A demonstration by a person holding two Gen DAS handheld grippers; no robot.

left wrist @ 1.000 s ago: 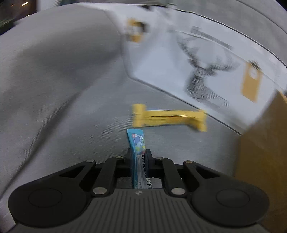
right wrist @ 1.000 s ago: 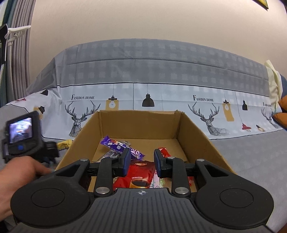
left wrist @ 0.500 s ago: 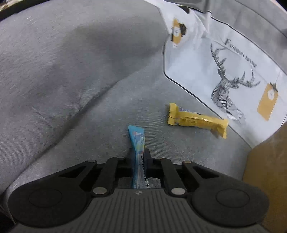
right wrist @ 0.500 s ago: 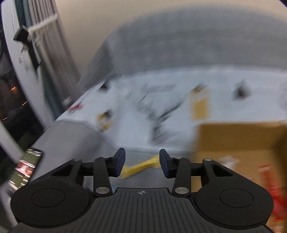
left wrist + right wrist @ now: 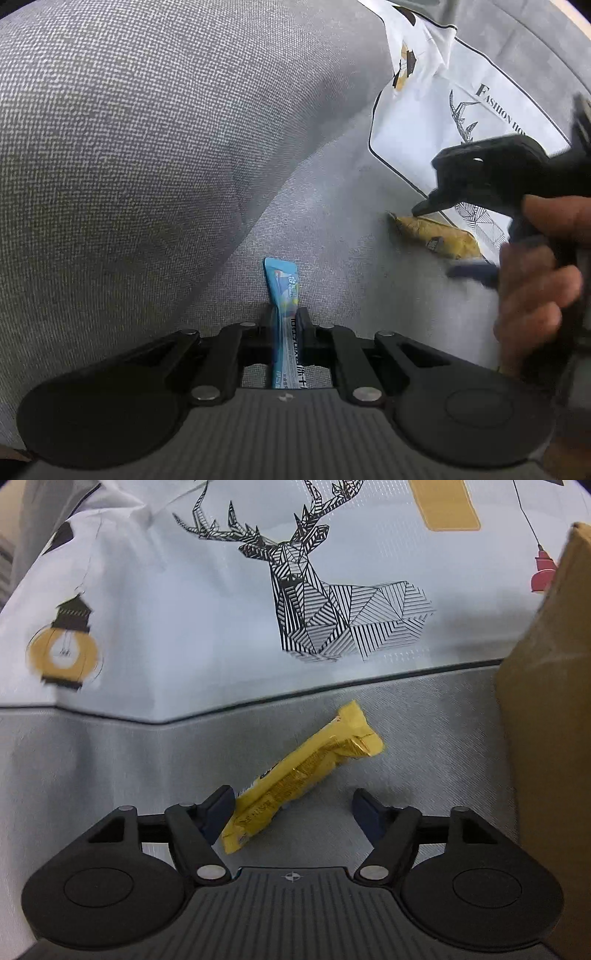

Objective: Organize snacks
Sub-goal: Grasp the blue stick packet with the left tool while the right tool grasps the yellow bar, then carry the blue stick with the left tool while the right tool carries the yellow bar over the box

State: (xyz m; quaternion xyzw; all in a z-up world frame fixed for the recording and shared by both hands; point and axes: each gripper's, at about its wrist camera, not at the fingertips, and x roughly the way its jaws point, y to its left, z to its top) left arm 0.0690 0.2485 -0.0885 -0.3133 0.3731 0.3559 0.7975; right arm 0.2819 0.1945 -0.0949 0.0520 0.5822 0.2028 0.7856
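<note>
My left gripper (image 5: 287, 320) is shut on a thin blue snack stick (image 5: 283, 284), whose top end pokes out above the grey sofa seat. A yellow snack bar (image 5: 306, 771) lies slantwise on the seat. My right gripper (image 5: 293, 801) hovers over it with its jaws opening; the bar's lower end lies between the fingers, close by the left pad (image 5: 218, 806), and the pads do not press on it. In the left wrist view the same yellow bar (image 5: 436, 236) shows at the right, under the right gripper (image 5: 448, 240) that a hand (image 5: 535, 280) holds.
A cardboard box (image 5: 550, 709) stands at the right, close to the yellow bar. A white sofa cover (image 5: 221, 602) with a deer print hangs behind the seat. A grey cushion (image 5: 129, 147) bulges at the left of the seat.
My right gripper swung from above the open box down to the yellow bar and opened wider. It and its hand have come into the left wrist view. The left gripper kept its hold and shifted sideways.
</note>
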